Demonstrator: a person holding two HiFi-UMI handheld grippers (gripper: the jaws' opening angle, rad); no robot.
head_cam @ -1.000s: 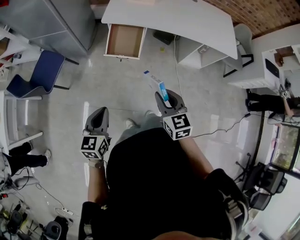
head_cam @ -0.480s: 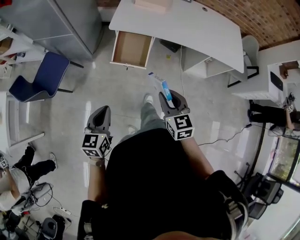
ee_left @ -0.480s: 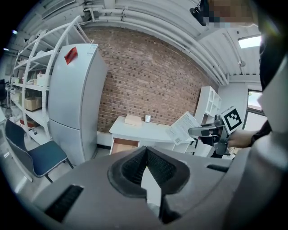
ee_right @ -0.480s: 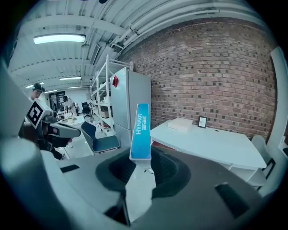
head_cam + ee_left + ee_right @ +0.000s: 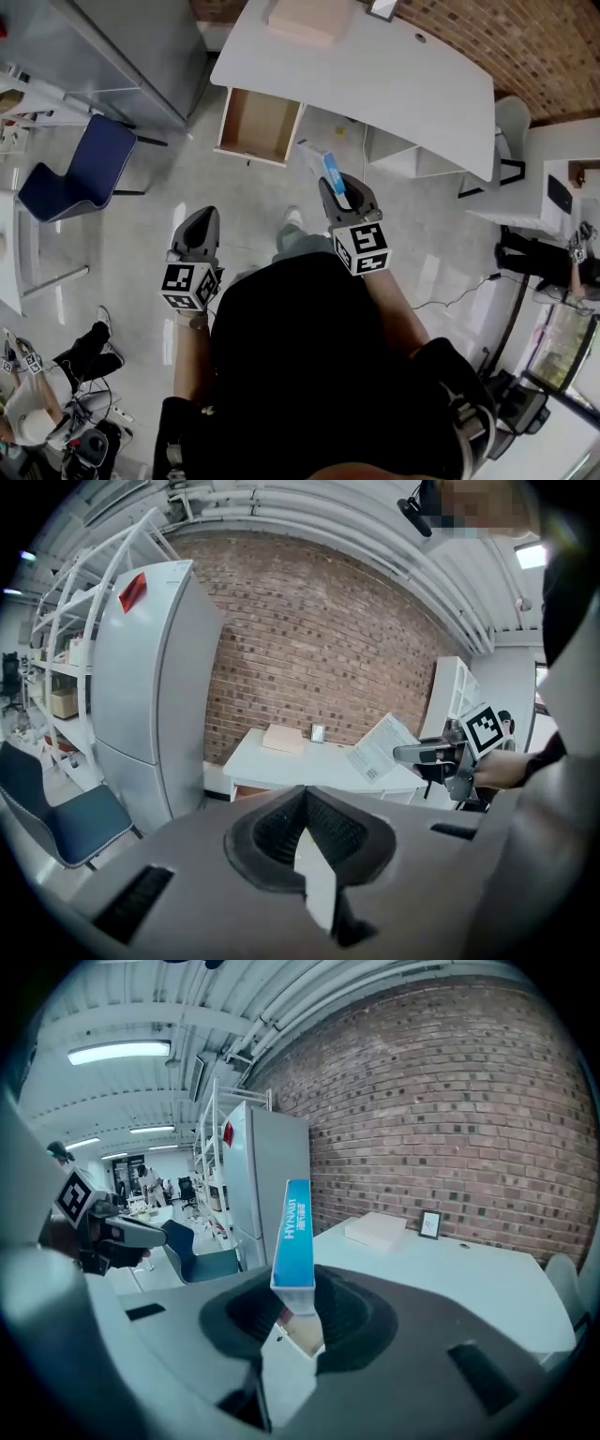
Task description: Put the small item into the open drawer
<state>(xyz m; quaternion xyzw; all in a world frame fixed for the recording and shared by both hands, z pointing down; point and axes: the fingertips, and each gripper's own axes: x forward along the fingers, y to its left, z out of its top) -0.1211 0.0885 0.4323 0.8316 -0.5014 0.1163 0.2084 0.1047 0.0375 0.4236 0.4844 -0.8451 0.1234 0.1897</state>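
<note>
Carry step: right gripper [image 5: 339,185] clamps the blue box [image 5: 322,164], well short of the open drawer [image 5: 258,125]; left gripper [image 5: 199,219] closed, empty. Next: bring it over the drawer, release.

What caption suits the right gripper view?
Right tool grips a blue-and-white box before a white desk and brick wall.

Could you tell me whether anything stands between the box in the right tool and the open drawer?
Nothing visible does. The small box is clamped in the right tool, and only bare floor lies between it and the open drawer under the desk. The drawer itself looks empty.
</note>
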